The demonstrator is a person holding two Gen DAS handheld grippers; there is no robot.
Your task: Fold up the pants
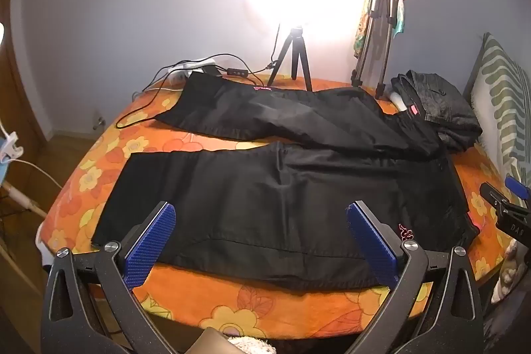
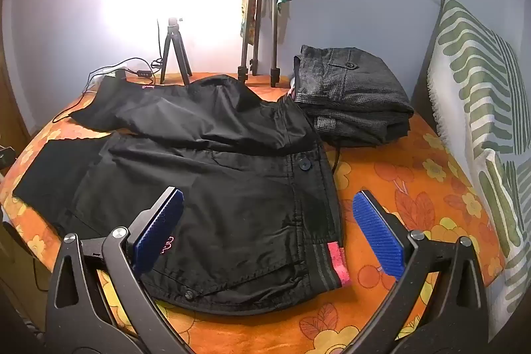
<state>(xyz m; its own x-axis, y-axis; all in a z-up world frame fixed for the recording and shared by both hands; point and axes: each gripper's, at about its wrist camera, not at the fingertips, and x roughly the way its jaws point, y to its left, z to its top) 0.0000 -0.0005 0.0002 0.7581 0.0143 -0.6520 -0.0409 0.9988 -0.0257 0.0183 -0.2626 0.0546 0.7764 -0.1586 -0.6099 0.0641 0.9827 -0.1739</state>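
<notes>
The black pants [image 1: 282, 204] lie spread flat on the bed [image 1: 265, 311], which is covered by an orange flowered sheet. Their legs run toward the left edge and the waistband [image 2: 327, 267] lies near the front edge on the right. The left claw [image 1: 260, 238] tilts downward over the near leg, its blue pads [image 1: 151, 246] spread as wide as they go, gripping nothing. The right claw [image 2: 265, 231] likewise angles down above the waist area, jaws fully apart and empty, one pad over the fabric, the other over bare sheet. A folded grey garment [image 2: 351, 98] sits by the far right corner, touching the pants. Two tripods [image 1: 293, 58] stand along the far edge.
</notes>
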